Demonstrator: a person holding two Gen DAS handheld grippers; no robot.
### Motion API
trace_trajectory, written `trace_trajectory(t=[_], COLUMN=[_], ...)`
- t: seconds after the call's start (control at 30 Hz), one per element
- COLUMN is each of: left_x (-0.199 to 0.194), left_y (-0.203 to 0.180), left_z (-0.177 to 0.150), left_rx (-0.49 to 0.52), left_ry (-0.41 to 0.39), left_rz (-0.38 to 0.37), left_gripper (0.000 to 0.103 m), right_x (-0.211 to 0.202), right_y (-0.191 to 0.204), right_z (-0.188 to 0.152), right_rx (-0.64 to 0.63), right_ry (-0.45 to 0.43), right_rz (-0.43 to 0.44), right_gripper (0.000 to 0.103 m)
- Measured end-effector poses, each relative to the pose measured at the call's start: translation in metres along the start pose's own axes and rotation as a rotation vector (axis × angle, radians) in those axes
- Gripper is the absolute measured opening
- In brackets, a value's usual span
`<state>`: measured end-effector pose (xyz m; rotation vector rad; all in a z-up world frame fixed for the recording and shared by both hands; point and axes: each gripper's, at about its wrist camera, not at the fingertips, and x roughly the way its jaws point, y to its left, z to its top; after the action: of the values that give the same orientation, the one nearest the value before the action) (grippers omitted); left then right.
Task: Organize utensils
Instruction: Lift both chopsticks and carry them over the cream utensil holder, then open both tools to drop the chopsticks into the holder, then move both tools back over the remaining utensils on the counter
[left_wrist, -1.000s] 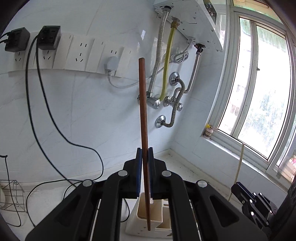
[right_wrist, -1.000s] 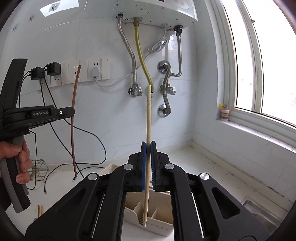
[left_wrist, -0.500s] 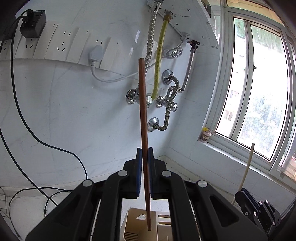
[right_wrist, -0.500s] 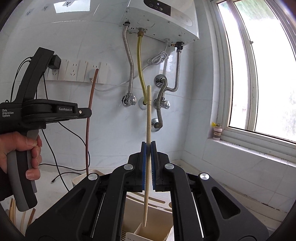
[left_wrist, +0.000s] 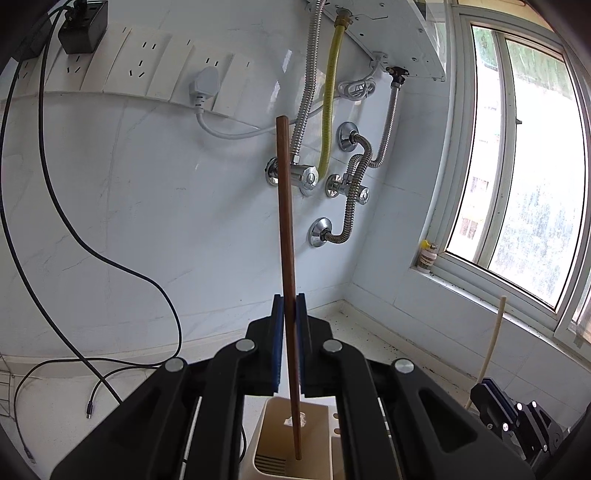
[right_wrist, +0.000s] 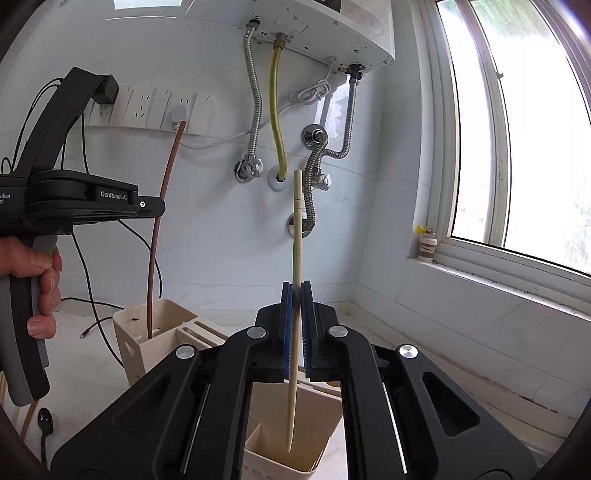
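Observation:
My left gripper (left_wrist: 289, 310) is shut on a dark brown chopstick (left_wrist: 286, 229) that stands nearly upright; its lower tip hangs inside a cream compartment of the utensil holder (left_wrist: 317, 439). My right gripper (right_wrist: 296, 295) is shut on a pale chopstick (right_wrist: 296, 240), also upright, its tip just above or inside a cream compartment (right_wrist: 314, 443). In the right wrist view the left gripper (right_wrist: 159, 210), held by a hand (right_wrist: 33, 258), holds the brown chopstick (right_wrist: 162, 206) with its tip inside the far compartment (right_wrist: 162, 317). The right gripper's body (left_wrist: 517, 417) and pale chopstick (left_wrist: 493, 343) show at the lower right of the left wrist view.
A marble wall with sockets (left_wrist: 140, 74), black cables (left_wrist: 92, 251), metal hoses (left_wrist: 354, 173) and a water heater (right_wrist: 332, 33) stands behind. A window (right_wrist: 524, 122) and sill with a small bottle (right_wrist: 426, 243) lie right. A black spoon (right_wrist: 46, 421) and more chopsticks lie at the lower left.
Both grippers have sunk with their chopsticks. The brown chopstick's tip has gone down into the holder's compartment, and the pale one's tip has come lower over its compartment.

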<state>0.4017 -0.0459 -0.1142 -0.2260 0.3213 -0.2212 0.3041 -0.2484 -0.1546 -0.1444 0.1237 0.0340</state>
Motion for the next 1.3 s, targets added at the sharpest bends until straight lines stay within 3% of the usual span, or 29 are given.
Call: trace_trajectory(t=[0.47,0.5,0.53,0.57,0.6,0.93,1.13,1.3], left_x=[0.001,0.0,-0.001,-0.004,-0.008,-0.041,-0.056,-0.075], left_y=[0.005,0.005,0.005,0.005,0.005,0.011,0.015,0.019], left_z=[-0.03,-0.032,-0.035,-0.037,-0.038,-0.028,-0.022,-0.018], left_rx=[0.002,0.006,0.012,0.015,0.014,0.026,0.014,0.009], left_ry=[0.037,0.049,0.057,0.06,0.055,0.033,0.015,-0.022], left_rz=[0.001,0.004,0.009,0.008,0.009,0.039,0.045,0.047], left_gripper=[0.007,0.01,0.014,0.031,0.05,0.057,0.063,0.081], right_x=[0.004,0.003,0.002,-0.002,-0.007,-0.032,-0.041,-0.052], right_y=[-0.002,-0.003,-0.005,-0.008,-0.011,-0.028,-0.035,-0.039], right_z=[-0.021,-0.023,-0.024,-0.023,-0.021,-0.011,-0.011,-0.01], right_rx=[-0.007,-0.004,0.01,0.038,0.065,0.101,0.117,0.14], right_ry=[0.028,0.033,0.038,0.034,0.019,0.007,0.017,0.013], right_rz=[-0.02,-0.02,-0.019,-0.008,0.0,-0.05,-0.07,-0.09], right_gripper=[0.005,0.007,0.025,0.048,0.053,0.054,0.069,0.079])
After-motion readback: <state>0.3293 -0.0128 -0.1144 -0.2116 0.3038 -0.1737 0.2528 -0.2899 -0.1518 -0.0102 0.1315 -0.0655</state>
